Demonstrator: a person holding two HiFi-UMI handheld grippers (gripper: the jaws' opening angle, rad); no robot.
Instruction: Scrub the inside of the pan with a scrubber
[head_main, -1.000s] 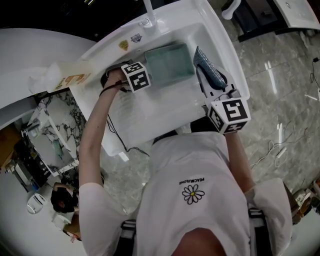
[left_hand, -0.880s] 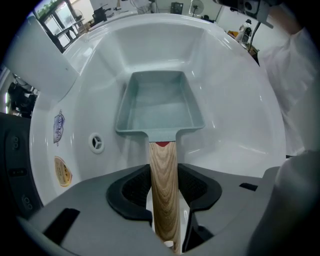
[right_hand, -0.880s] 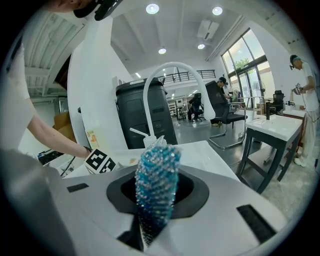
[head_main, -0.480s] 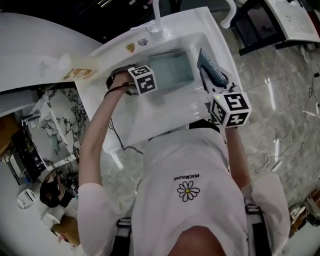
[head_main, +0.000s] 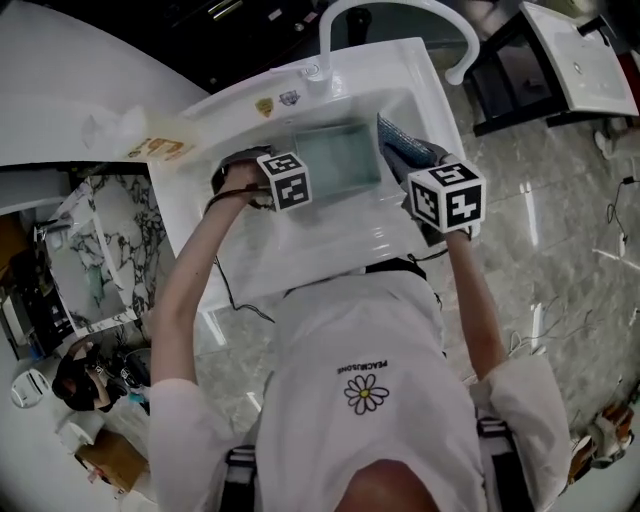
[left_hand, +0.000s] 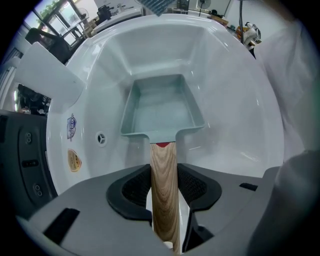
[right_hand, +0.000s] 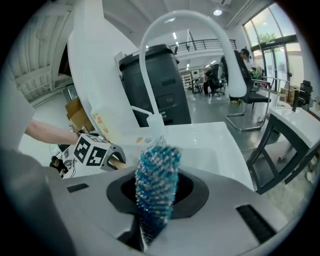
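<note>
A pale green rectangular pan (head_main: 340, 158) lies in the white sink (head_main: 375, 235). Its wooden handle (left_hand: 164, 185) runs back between the jaws of my left gripper (left_hand: 164, 202), which is shut on it and points straight down. In the left gripper view the pan (left_hand: 162, 107) is seen from above, its inside bare. My right gripper (right_hand: 152, 220) is shut on a blue mesh scrubber (right_hand: 156, 182) that sticks up out of its jaws. In the head view the scrubber (head_main: 402, 142) hangs by the sink's right rim, beside the pan and apart from it.
A white arched tap (head_main: 400, 15) stands at the sink's far edge, seen close in the right gripper view as the tap (right_hand: 185, 30). The sink drain (left_hand: 101, 138) sits left of the pan. A dark bin (right_hand: 160, 85) stands behind the counter.
The right gripper has swung with the scrubber leftward and tipped over toward the pan. The left gripper holds the pan handle as before, a little raised.
</note>
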